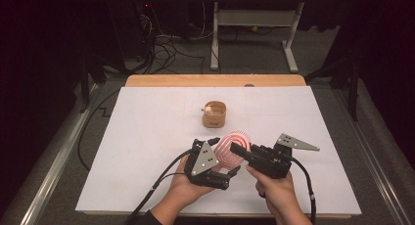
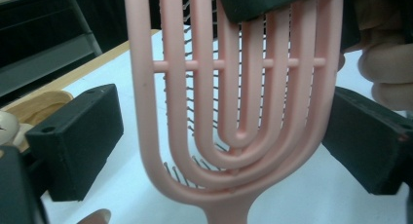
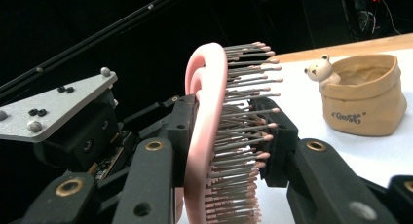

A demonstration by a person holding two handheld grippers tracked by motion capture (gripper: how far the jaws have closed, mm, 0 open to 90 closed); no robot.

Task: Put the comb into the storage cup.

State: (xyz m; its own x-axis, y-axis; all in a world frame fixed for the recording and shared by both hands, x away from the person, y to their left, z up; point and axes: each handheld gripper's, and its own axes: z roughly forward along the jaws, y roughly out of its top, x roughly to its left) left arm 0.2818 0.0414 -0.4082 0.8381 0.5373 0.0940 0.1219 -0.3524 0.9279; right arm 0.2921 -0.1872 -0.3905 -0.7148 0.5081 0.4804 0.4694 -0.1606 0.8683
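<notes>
**Hairbrush up in the air, not put away yet**

Hairbrush [image 1: 234,147] is pink and you hold it up over the white table [image 1: 147,137], between your 2 tongs. Your right gripper [image 3: 229,136] pinches the brush head, 1 jaw on its back and 1 in its bristles. Your left gripper [image 2: 219,136] is wide open around the brush, not touching. I think the brush goes in the little tan bag [image 1: 215,114] with the bear [image 3: 321,68], well apart from it. Dark room, cables on the floor.

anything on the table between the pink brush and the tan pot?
Nothing: in the high view, bare white table separates the pink brush from the tan pot. The right gripper view agrees.
</notes>
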